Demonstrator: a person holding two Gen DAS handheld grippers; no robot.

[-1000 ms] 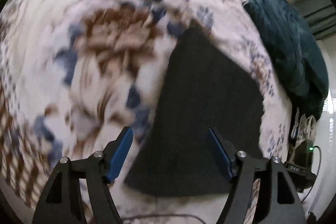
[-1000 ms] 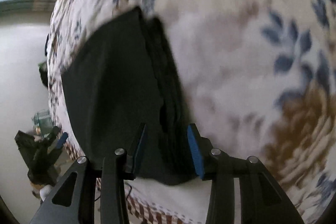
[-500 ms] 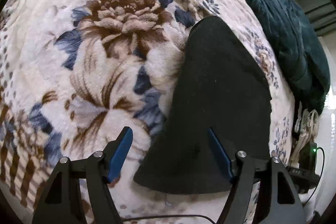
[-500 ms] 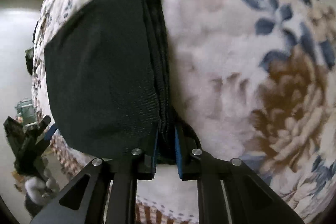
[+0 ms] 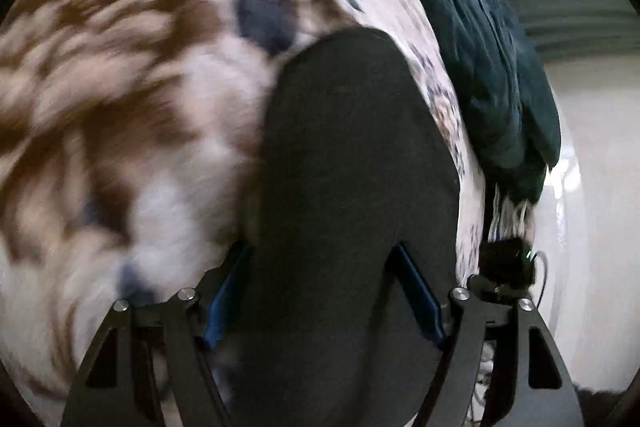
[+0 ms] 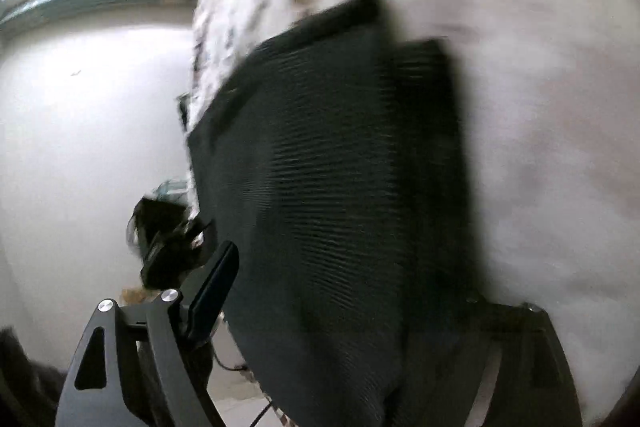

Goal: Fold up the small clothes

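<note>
We've got the folded black garment [image 5: 352, 163] lying on the floral blanket [image 5: 132, 99] on the bed, our left tongs [image 5: 320, 291] spread wide straddling its near edge, and our right tongs [image 6: 340, 299] opening around it without gripping.

Left gripper [image 5: 320, 291] angled down over the black garment [image 5: 352, 155], blue-padded fingers [image 5: 420, 295] spread apart on either side of its near end, no squeeze visible. Right gripper [image 6: 344, 291] also tilted down at the garment's near edge, jaws opening wide, cloth lying between them; left finger [image 6: 212, 287] clear of the fabric, right finger hidden behind it.
</note>
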